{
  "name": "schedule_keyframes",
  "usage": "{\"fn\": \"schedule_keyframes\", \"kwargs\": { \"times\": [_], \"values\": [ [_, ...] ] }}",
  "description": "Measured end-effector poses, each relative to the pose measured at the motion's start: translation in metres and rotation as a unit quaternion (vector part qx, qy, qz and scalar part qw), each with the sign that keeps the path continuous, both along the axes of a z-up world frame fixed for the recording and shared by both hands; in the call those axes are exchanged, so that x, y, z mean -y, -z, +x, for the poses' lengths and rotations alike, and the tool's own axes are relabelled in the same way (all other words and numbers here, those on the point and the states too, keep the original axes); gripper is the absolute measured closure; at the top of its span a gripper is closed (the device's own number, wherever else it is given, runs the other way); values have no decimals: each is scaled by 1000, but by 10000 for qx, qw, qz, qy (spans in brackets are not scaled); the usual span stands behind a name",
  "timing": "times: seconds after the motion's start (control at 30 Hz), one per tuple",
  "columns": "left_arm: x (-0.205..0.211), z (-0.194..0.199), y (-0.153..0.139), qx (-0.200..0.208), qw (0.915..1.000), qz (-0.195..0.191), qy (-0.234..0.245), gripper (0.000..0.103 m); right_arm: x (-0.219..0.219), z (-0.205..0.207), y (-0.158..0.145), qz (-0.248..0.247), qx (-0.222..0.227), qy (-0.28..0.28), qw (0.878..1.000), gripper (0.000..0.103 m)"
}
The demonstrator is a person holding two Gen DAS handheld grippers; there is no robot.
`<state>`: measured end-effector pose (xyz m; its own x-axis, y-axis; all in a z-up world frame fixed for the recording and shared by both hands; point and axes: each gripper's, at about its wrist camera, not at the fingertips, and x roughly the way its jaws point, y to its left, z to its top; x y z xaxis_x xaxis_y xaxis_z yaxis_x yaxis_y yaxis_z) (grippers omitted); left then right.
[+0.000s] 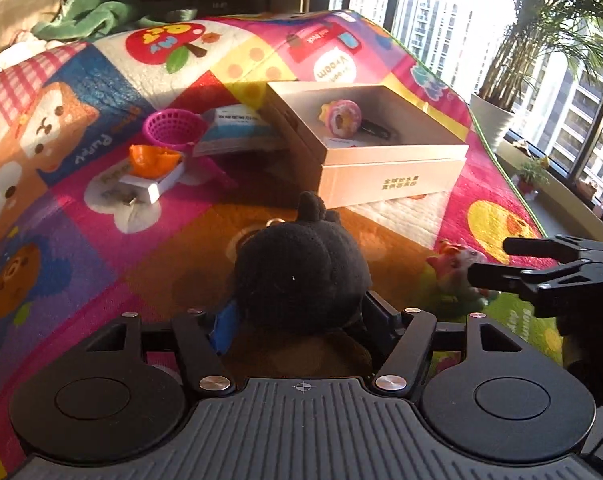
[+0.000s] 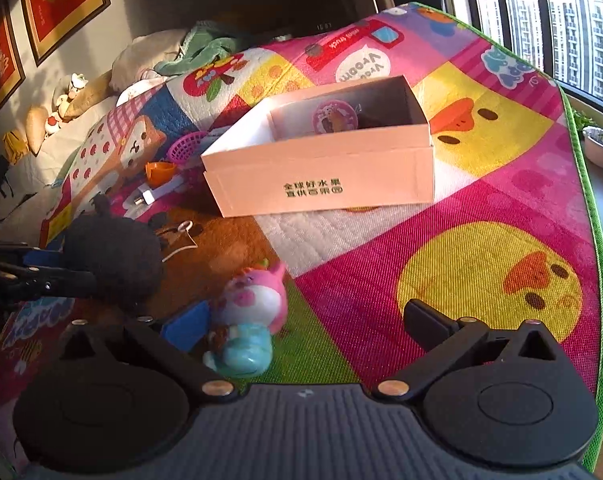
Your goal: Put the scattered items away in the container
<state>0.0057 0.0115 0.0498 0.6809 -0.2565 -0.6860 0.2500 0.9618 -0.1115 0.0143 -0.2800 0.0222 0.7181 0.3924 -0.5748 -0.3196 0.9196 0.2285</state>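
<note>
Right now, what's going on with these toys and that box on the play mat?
A person with a gripper in each hand is tidying toys into the open cardboard box. The left gripper is shut on a black plush toy. The right gripper stands open around a pink and blue figurine lying on the mat. A pink donut toy is already in the box; a purple basket and orange piece wait outside.

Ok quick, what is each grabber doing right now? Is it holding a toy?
Left gripper: shut on the black plush toy.
Right gripper: open, holding nothing; the pink figurine stands between its fingers, ungripped.
</note>
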Motion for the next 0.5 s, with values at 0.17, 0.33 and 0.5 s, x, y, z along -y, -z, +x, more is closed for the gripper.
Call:
{"fn": "schedule_keyframes", "kwargs": {
  "times": [0.17,0.33,0.5],
  "values": [
    [-8,37,3,217,9994,-181,-197,13,-38,-25,-38,-583,1011,-738,9904,0],
    [-23,76,0,52,9962,-712,-496,12,-105,-22,-46,-1310,1416,-1580,9684,6],
    [-37,95,-4,27,9942,-828,-689,13,-162,14,-35,-1782,1454,-1993,9526,13]
  ]
}}
